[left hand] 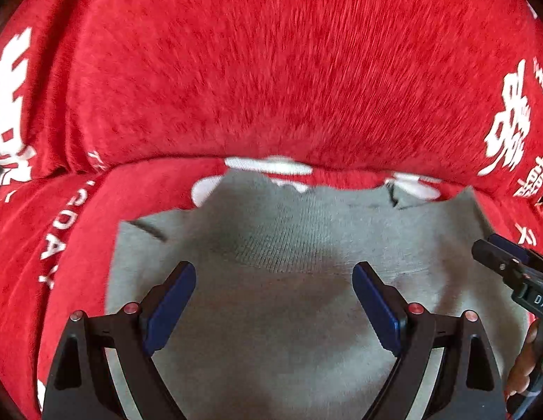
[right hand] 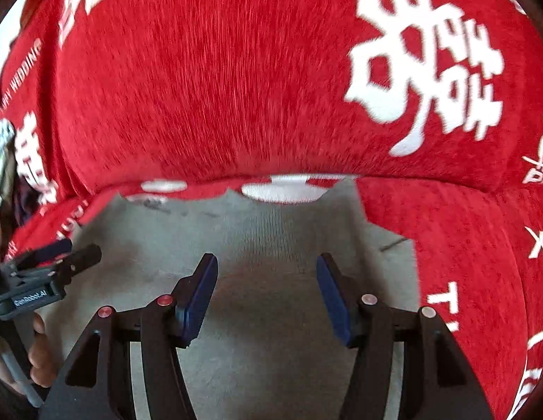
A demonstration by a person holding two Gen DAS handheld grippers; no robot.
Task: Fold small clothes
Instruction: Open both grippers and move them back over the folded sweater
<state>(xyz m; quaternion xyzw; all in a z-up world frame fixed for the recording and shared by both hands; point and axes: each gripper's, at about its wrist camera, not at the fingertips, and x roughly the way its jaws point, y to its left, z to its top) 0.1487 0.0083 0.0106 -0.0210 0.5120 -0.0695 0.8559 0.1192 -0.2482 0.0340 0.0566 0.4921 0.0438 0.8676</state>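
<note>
The grey knit garment (left hand: 278, 280) lies flat on the red printed sofa cover (left hand: 271, 70), likely spread for folding. Above the garment, the left gripper (left hand: 274, 276) and right gripper (right hand: 267, 271) hover with jaws apart, empty.

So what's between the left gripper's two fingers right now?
Nothing held: in the left wrist view the left gripper stands open, and only the flat grey garment shows beneath the gap.

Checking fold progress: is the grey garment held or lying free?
Free: the grey garment lies on the red cloth; both tongs hover open.
</note>
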